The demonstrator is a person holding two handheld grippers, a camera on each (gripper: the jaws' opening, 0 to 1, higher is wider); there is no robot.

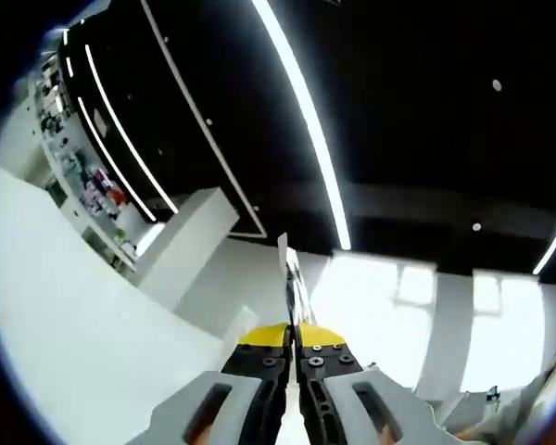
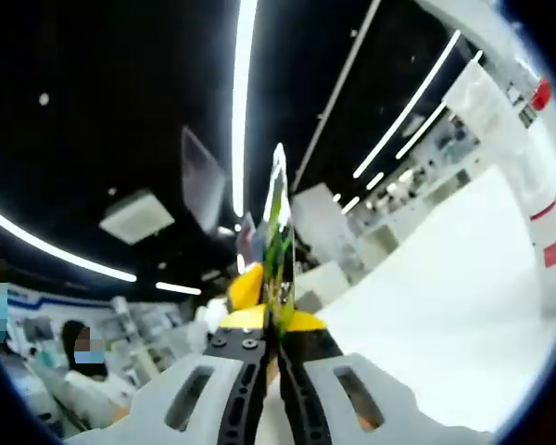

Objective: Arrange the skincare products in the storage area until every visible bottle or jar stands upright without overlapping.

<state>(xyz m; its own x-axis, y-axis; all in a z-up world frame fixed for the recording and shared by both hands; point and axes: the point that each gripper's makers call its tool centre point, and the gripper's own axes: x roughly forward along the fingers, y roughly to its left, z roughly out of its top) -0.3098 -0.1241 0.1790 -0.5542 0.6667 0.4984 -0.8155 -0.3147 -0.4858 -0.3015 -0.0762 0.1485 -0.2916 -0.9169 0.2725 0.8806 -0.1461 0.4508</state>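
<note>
Shelves (image 1: 79,176) stand left, below ceiling light strips (image 1: 301,111).

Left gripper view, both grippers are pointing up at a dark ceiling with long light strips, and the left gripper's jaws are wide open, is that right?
Not quite. In the left gripper view the left gripper has its jaws closed together, not wide open. The rest holds: both grippers point up at the dark ceiling with its long light strips.

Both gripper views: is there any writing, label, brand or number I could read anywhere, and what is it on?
No text is readable in either view.
Shelf items at the left of the left gripper view: packaging is colourful, but any print is too small and blurred to read.
White pillar in the right gripper view: it carries red marks, with no legible characters.
Left gripper and right gripper: no lettering shows on either.
</note>
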